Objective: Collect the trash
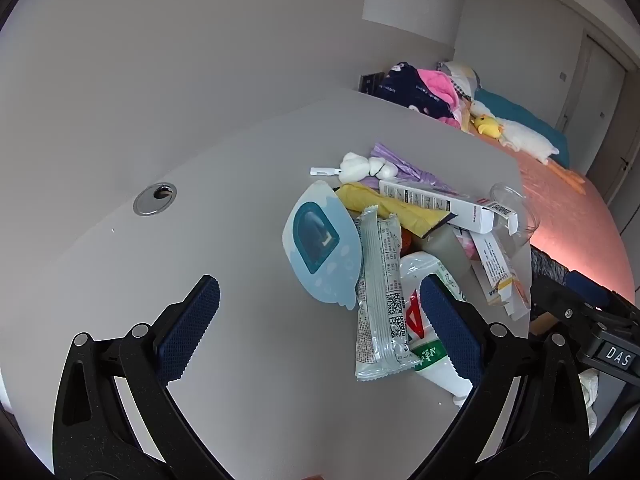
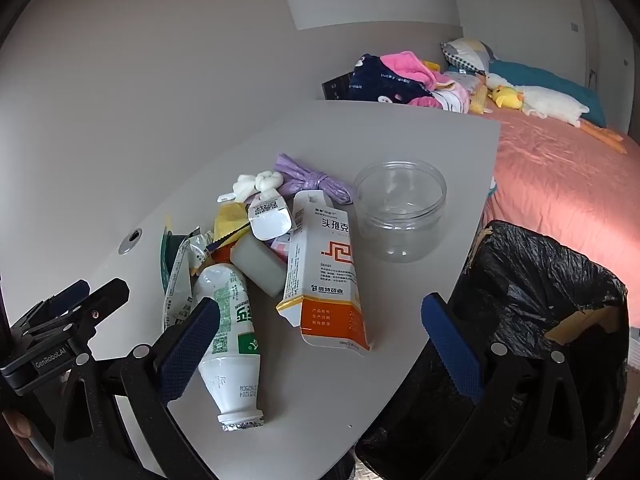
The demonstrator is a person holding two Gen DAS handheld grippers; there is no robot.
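Note:
A heap of trash lies on the grey table (image 1: 120,272): a blue blister card (image 1: 320,248), a clear printed wrapper (image 1: 380,300), a white bottle with green print (image 2: 232,332), an orange and white carton (image 2: 332,280), a long white box (image 1: 444,204), a knotted purple bag (image 2: 316,180) and a clear plastic jar (image 2: 400,208). My left gripper (image 1: 320,328) hovers open above the table's near side, its right finger over the bottle. My right gripper (image 2: 320,344) hangs open over the bottle and carton. A bin lined with a black bag (image 2: 532,292) stands off the table's right edge.
A round cable hole (image 1: 155,199) sits in the table at the left. Behind the table is a bed with a pink cover (image 2: 560,168), piled clothes (image 2: 400,80) and plush toys (image 2: 520,100). The wall runs along the table's far side.

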